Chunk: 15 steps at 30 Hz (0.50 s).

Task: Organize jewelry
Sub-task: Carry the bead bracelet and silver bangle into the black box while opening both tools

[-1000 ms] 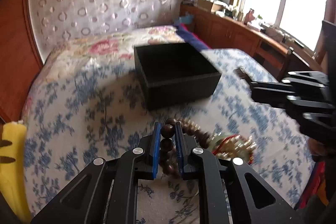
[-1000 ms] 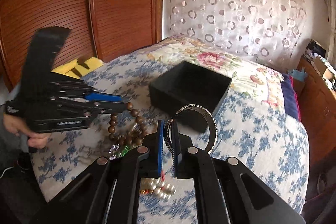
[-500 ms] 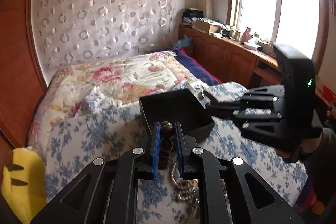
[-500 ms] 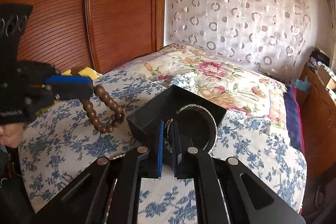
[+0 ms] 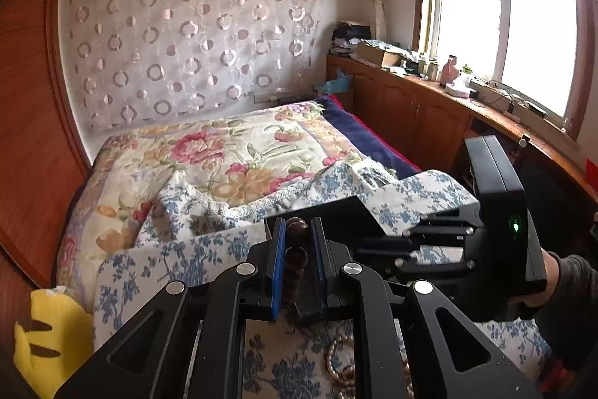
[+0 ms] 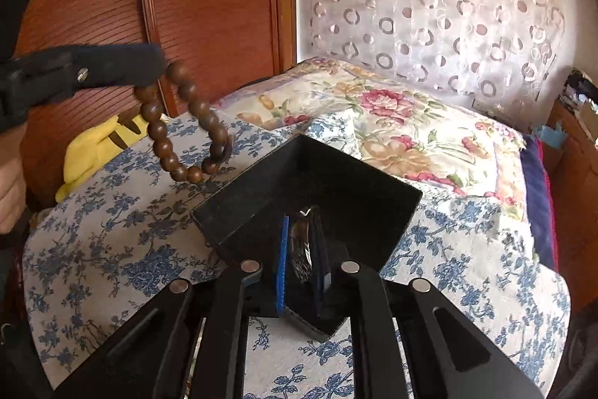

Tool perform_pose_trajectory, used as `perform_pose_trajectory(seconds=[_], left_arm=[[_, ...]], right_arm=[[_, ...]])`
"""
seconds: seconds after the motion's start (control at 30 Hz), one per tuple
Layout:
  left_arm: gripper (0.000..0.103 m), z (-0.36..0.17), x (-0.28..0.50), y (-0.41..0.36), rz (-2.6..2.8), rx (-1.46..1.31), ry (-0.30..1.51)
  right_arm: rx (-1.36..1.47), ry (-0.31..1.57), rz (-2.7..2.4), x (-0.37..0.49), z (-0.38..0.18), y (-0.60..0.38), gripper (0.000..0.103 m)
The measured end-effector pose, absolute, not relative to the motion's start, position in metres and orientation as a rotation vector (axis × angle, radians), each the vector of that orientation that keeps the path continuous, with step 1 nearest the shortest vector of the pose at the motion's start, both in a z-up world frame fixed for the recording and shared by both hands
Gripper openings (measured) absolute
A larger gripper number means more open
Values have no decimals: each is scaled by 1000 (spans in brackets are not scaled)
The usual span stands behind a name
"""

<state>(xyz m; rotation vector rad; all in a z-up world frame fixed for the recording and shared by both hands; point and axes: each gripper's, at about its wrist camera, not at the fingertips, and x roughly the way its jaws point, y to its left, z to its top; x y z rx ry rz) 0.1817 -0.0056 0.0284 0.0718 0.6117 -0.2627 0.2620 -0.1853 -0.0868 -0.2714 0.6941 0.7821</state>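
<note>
Your right tongs (image 6: 302, 258) over black box (image 6: 261, 212), jaws just easing apart to drop silver bangle (image 6: 301, 249) inside. Your left tongs (image 5: 297, 245) pinch wooden bead bracelet (image 6: 179, 122), held high beside box, waiting turn. Pearl strand (image 5: 342, 365) on bedspread.

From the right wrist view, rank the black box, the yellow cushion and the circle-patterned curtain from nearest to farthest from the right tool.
1. black box: directly below the right tool, whose tips are over its open top.
2. yellow cushion: to the left, at the bed's edge by the wooden wardrobe.
3. circle-patterned curtain: on the far wall beyond the bed.
</note>
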Motion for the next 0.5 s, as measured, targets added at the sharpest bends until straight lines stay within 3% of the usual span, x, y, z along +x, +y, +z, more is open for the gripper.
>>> perform_pose_trajectory(seconds=[0.5], left_arm=[[12,-3,235,-29,-288,105,670]], right_arm=[[-187,678,690,241,-86,-241,14]])
